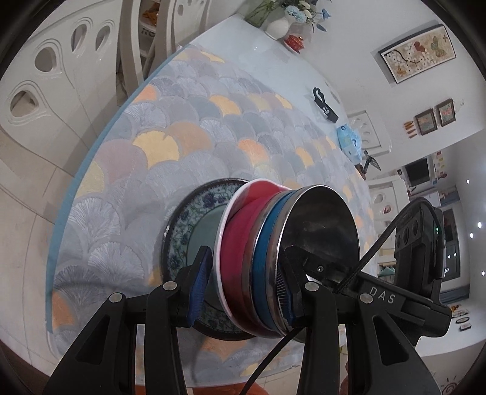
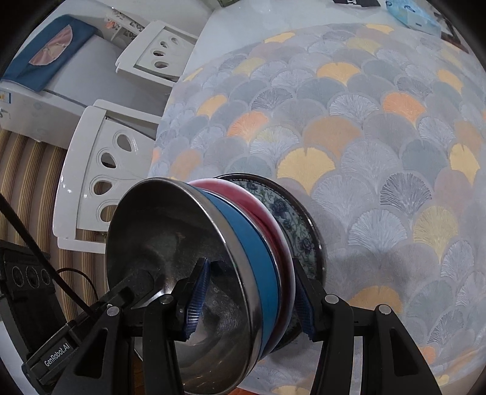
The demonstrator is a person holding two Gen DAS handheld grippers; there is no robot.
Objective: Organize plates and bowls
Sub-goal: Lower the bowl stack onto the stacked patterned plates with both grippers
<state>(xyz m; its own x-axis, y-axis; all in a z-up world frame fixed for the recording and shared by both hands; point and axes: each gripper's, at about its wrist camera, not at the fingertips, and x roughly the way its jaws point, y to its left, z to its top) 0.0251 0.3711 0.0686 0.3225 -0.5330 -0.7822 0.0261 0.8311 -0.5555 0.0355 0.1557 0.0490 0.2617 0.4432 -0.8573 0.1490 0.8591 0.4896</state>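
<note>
A nested stack of dishes sat on the round table (image 1: pixel 100 170), on a cloth (image 2: pixel 379 152) printed with grey, yellow and orange ginkgo fans, and both grippers had hold of it from opposite sides. From the bottom up the stack ran: a floral blue-and-white plate (image 1: pixel 179 231) with a dark rim, a red bowl (image 1: pixel 235 243) with a pale lip, a blue bowl (image 1: pixel 265 258), and a steel bowl (image 1: pixel 319 224) nested on top. The left gripper (image 1: pixel 243 291) was clamped across the stack's edge — one blue-ribbed pad (image 1: pixel 199 285) against the red bowl's pale lip above the plate, the other pad pressed at the steel rim. The right gripper (image 2: pixel 249 300) gripped the far side likewise, with one ribbed pad (image 2: pixel 197 299) inside the steel bowl and the other (image 2: pixel 303 307) under the red bowl's rim, against the plate. In the right wrist view the plate lay flat against the cloth. Farther off on the table stood a white vase of flowers (image 1: pixel 278 25), a small red pot (image 1: pixel 294 41), a black object (image 1: pixel 323 104) and a pale blue packet (image 1: pixel 349 139) — all well apart from the stack. White chairs (image 2: pixel 100 170) with teardrop cut-outs stood just beside the table's edge, and framed pictures (image 1: pixel 417 53) hung on the wall.
</note>
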